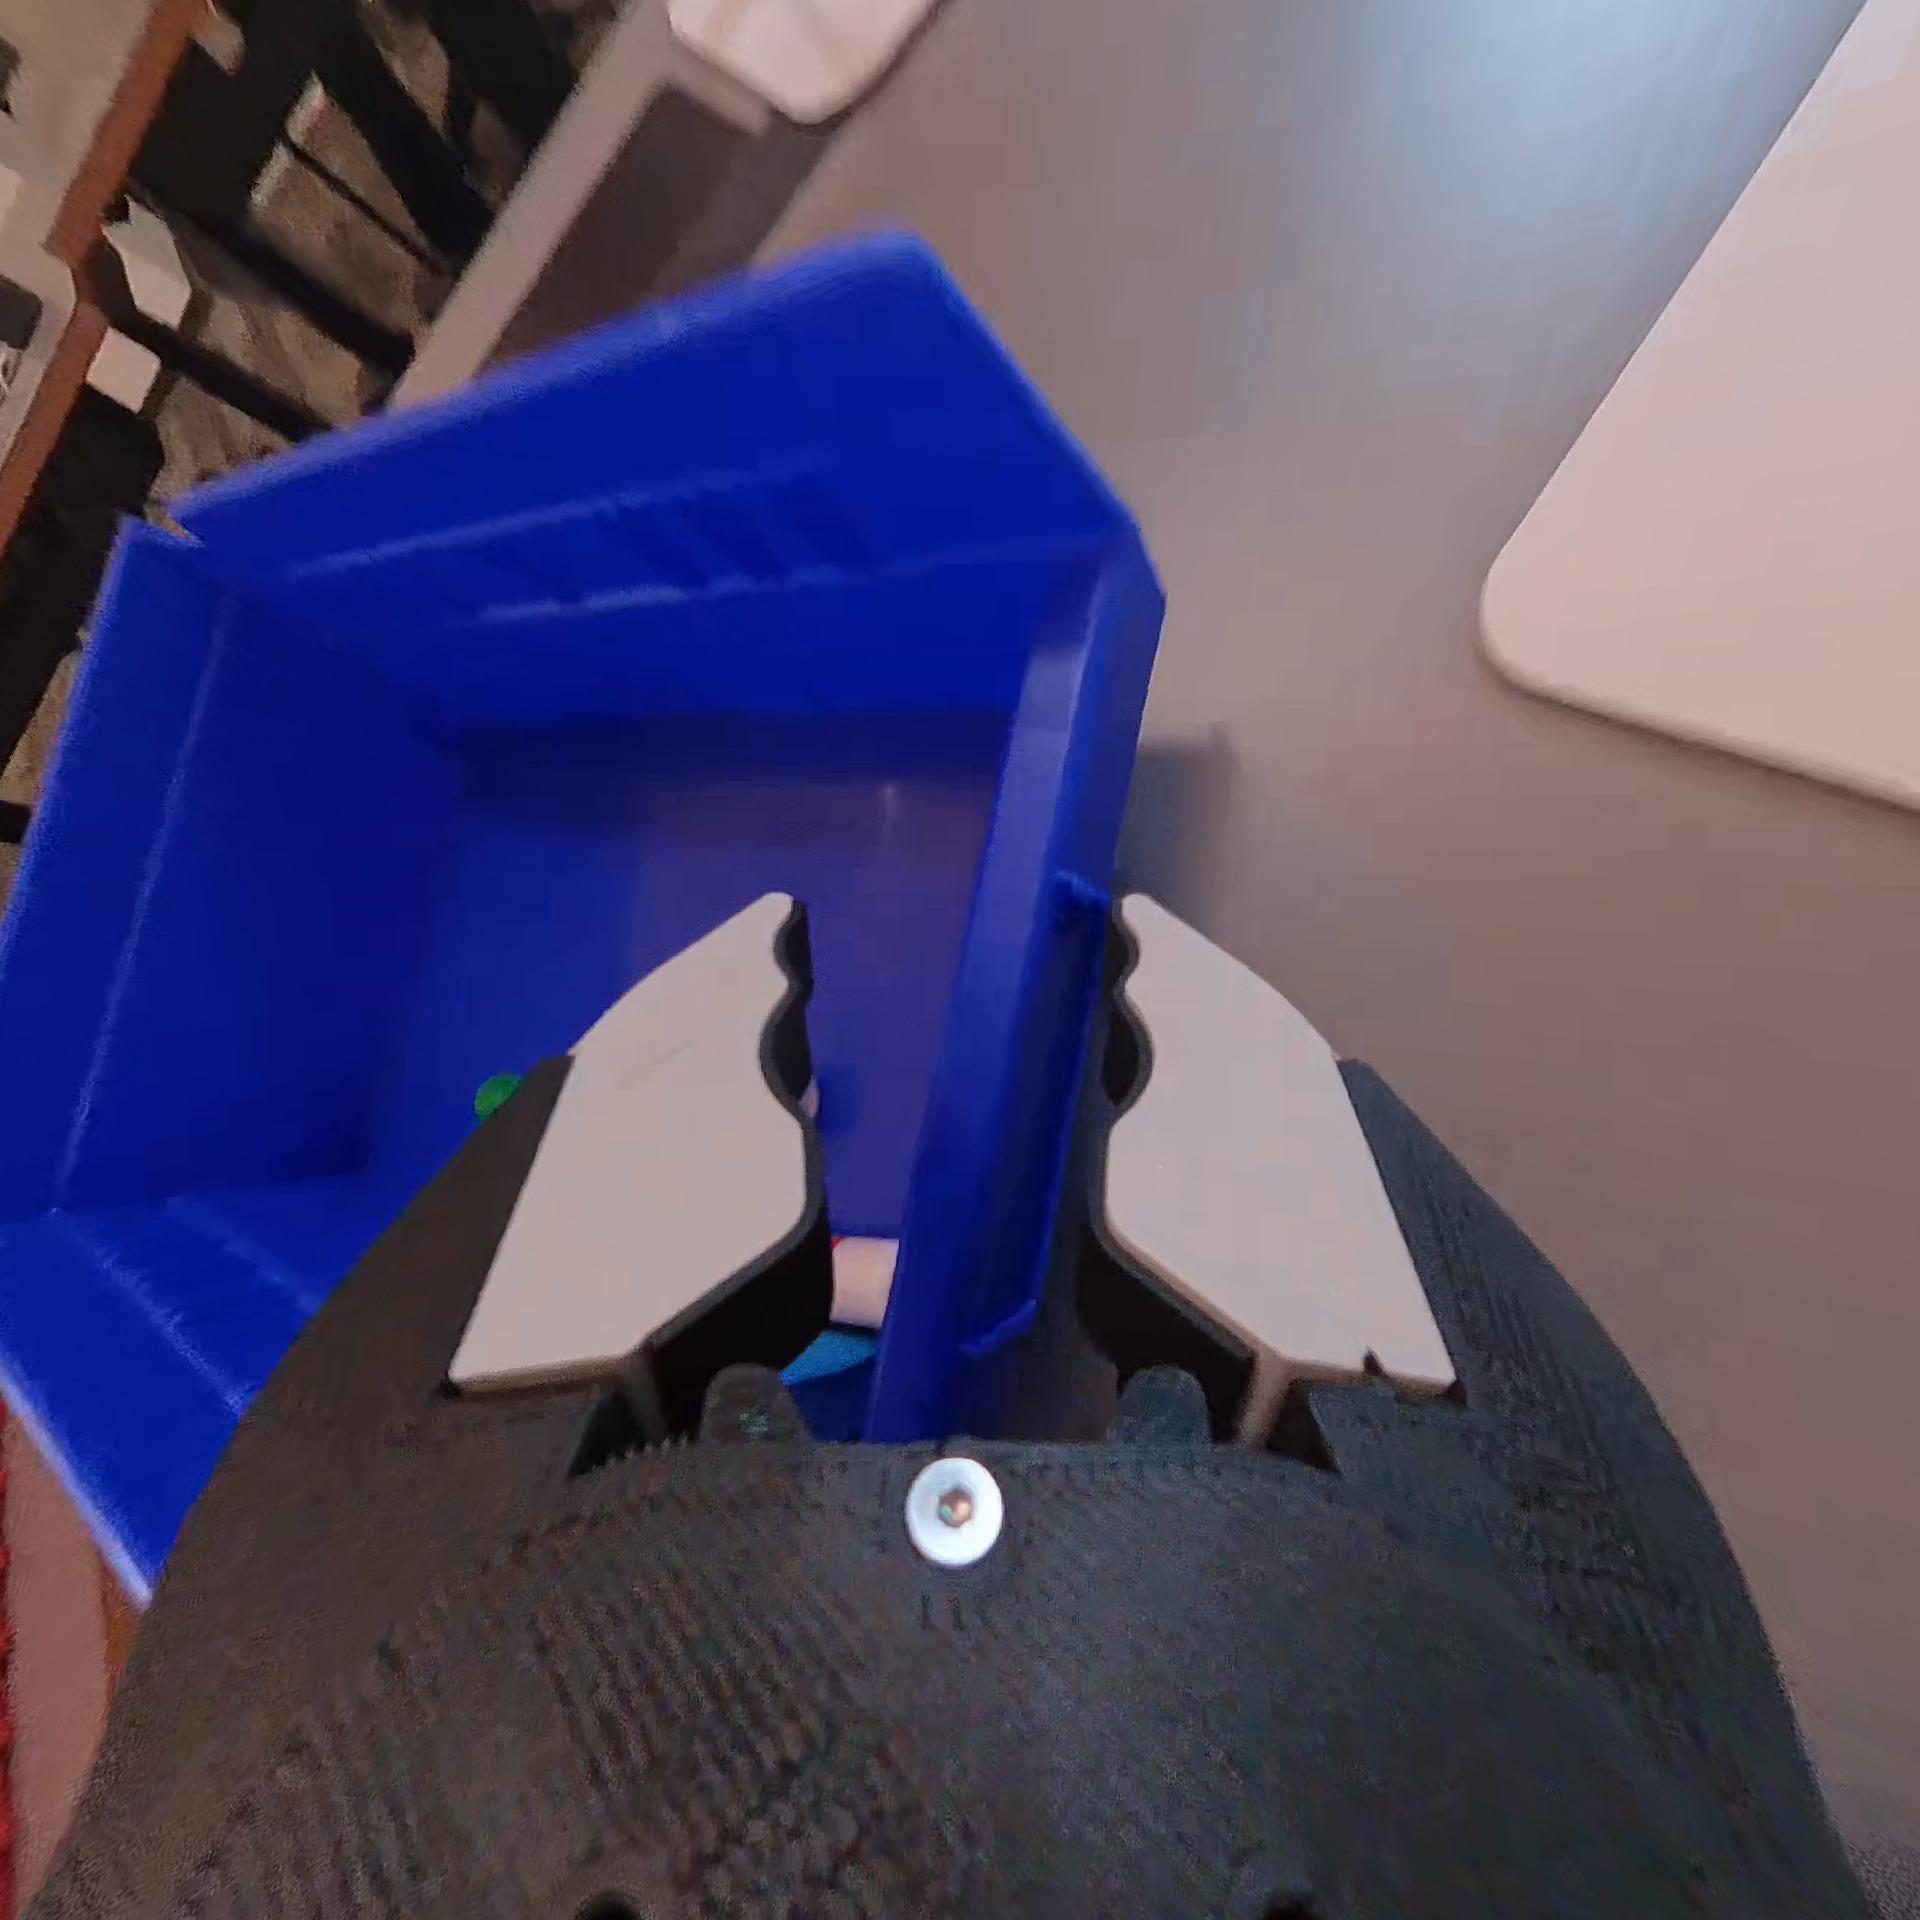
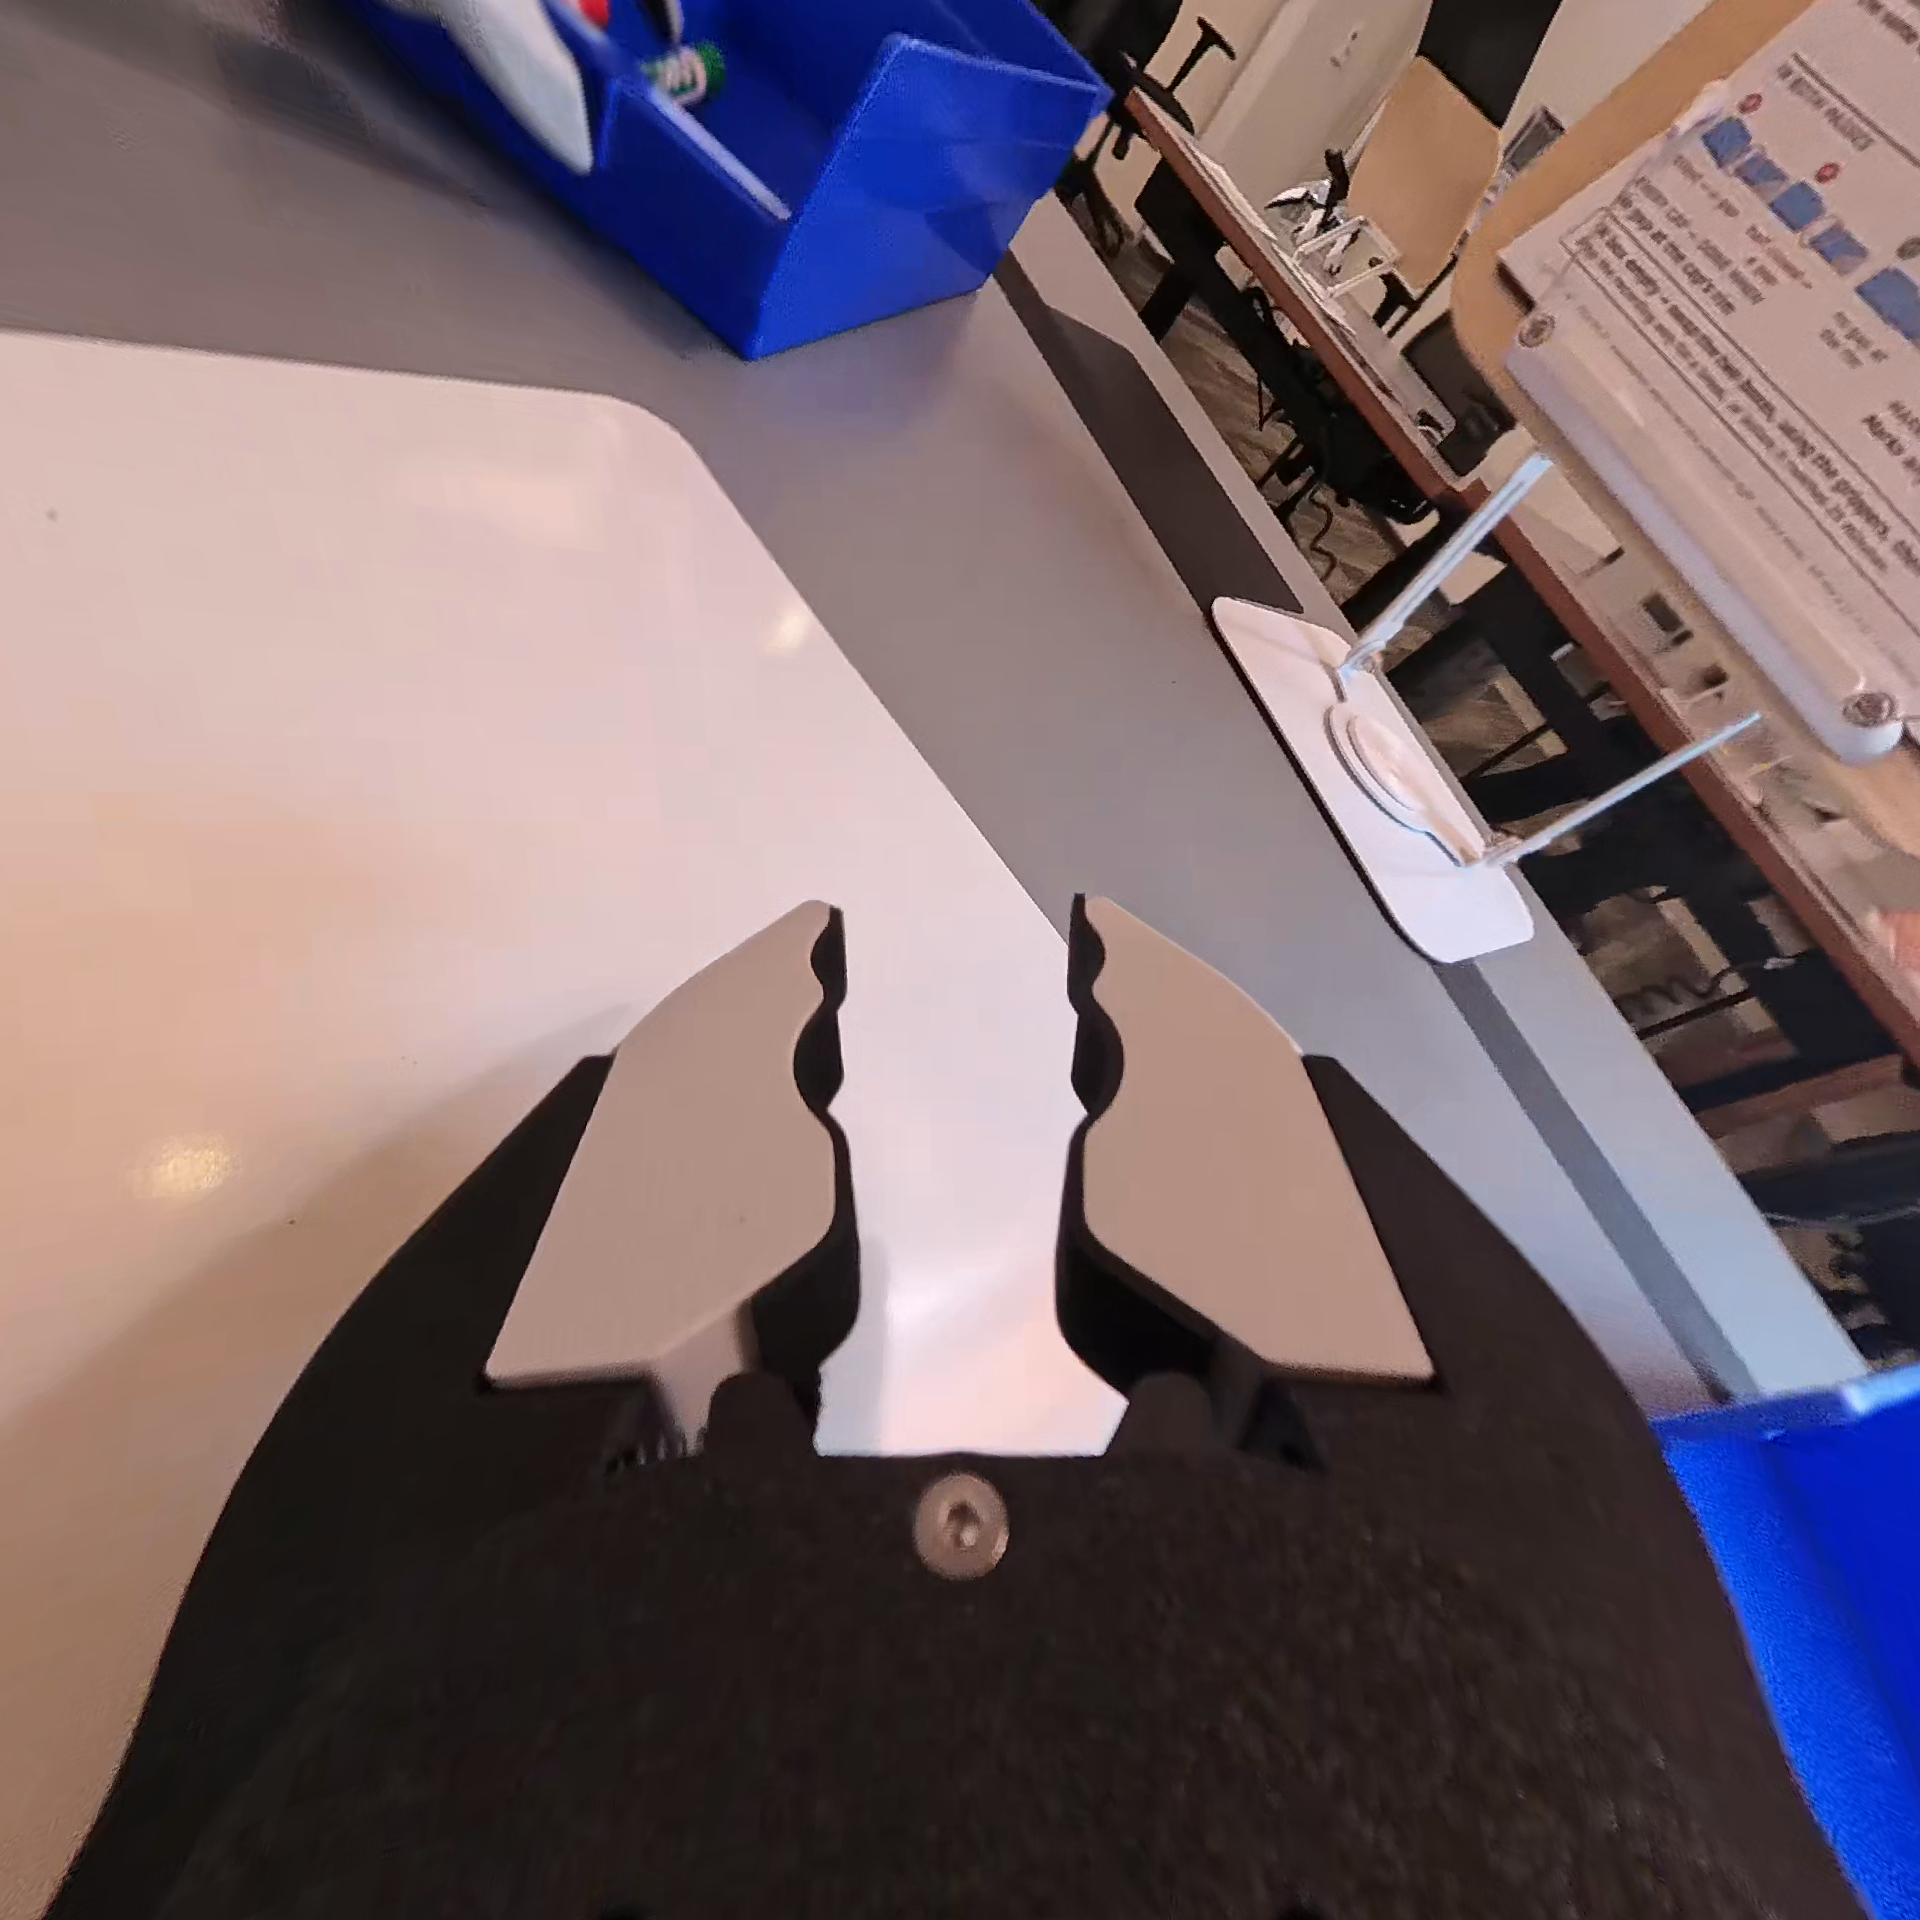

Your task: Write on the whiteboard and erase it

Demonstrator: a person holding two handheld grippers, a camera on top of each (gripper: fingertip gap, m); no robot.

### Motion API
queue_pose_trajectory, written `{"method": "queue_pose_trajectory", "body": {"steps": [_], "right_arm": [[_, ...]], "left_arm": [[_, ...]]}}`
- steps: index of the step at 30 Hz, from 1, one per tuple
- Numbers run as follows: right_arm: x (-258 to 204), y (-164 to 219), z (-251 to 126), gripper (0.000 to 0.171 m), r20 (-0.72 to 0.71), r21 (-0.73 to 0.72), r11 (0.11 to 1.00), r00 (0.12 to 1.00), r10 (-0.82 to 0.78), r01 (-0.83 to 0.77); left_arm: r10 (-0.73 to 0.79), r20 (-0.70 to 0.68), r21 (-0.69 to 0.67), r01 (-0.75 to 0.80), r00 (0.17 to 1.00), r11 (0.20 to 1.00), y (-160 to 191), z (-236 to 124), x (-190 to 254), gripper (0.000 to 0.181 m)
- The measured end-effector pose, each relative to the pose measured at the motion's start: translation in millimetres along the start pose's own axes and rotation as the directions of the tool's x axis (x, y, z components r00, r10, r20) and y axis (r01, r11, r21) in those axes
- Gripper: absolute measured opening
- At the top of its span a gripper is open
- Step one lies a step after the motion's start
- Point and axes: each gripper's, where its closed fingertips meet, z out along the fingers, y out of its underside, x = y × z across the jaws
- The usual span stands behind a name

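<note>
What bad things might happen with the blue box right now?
The left tongs straddle the blue bin wall without clamping it, so moving sideways might tip or drag it. The pens inside sit mostly hidden behind the tongs, so a grab might miss. The right tongs hang open over the whiteboard, which they might scratch.

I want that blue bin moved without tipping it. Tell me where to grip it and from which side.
Grip the blue bin by its thin upright side wall, coming from above with one finger inside and one outside. That wall is narrow enough to fit the left gripper, whose open jaws already straddle it. The sloped front looks harder to pinch.
</note>
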Motion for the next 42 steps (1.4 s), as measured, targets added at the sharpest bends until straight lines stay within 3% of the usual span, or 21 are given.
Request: {"method": "queue_pose_trajectory", "body": {"steps": [3,7,9,12,15,17,19,22,25,27,31,35,39,42], "right_arm": [[8,0,-2,0.039,0.002,0.024,0.997,0.998,0.069,-0.069],[10,-2,-3,0.039,0.020,0.044,0.994,0.995,0.099,-0.100],[9,-5,-4,0.039,0.028,0.056,0.993,0.994,0.103,-0.105],[10,-10,-9,0.039,0.030,0.080,0.990,0.993,0.117,-0.119],[14,-15,-14,0.039,0.024,0.109,0.983,0.989,0.144,-0.145],[17,-15,-16,0.039,0.023,0.117,0.979,0.986,0.165,-0.166],[18,-14,-17,0.039,0.027,0.118,0.975,0.982,0.185,-0.187],[18,-12,-17,0.038,0.033,0.113,0.973,0.980,0.198,-0.200],[18,-11,-17,0.038,0.025,0.099,0.978,0.983,0.183,-0.185],[19,-7,-18,0.038,0.014,0.082,0.982,0.985,0.171,-0.171],[26,-2,-22,0.037,-0.015,0.070,0.982,0.984,0.177,-0.175],[32,1,-24,0.036,-0.028,0.070,0.976,0.977,0.209,-0.207],[32,-1,-25,0.035,-0.035,0.075,0.978,0.979,0.200,-0.197],[32,-4,-26,0.036,-0.034,0.088,0.976,0.979,0.201,-0.198]], "left_arm": [[0.019,-0.042,-0.025,-0.020,0.999,0.999,7,13,6,0.034],[0.151,0.095,-0.032,-0.149,0.984,0.988,8,28,-17,0.033],[0.152,0.100,-0.012,-0.151,0.983,0.988,8,29,-21,0.035],[-0.013,0.065,0.108,0.006,0.998,0.994,-4,14,-29,0.039],[-0.256,0.002,0.268,0.246,0.967,0.932,-26,-25,-60,0.041],[-0.335,-0.014,0.266,0.326,0.942,0.907,-27,-48,-87,0.036],[-0.328,-0.049,0.110,0.331,0.943,0.937,-14,-53,-102,0.036],[-0.177,-0.151,-0.254,0.135,0.973,0.958,20,-41,-106,0.040],[-0.099,-0.328,-0.566,-0.112,0.939,0.817,58,-32,-97,0.053],[-0.056,-0.414,-0.647,-0.250,0.909,0.720,73,-34,-95,0.055],[-0.091,-0.490,-0.728,-0.350,0.867,0.589,91,-30,-87,0.065],[-0.121,-0.518,-0.770,-0.400,0.847,0.497,106,-22,-77,0.053],[-0.013,-0.482,-0.705,-0.379,0.876,0.599,84,-20,-88,0.051],[0.093,-0.329,-0.482,-0.251,0.940,0.840,21,-23,-99,0.051]]}}
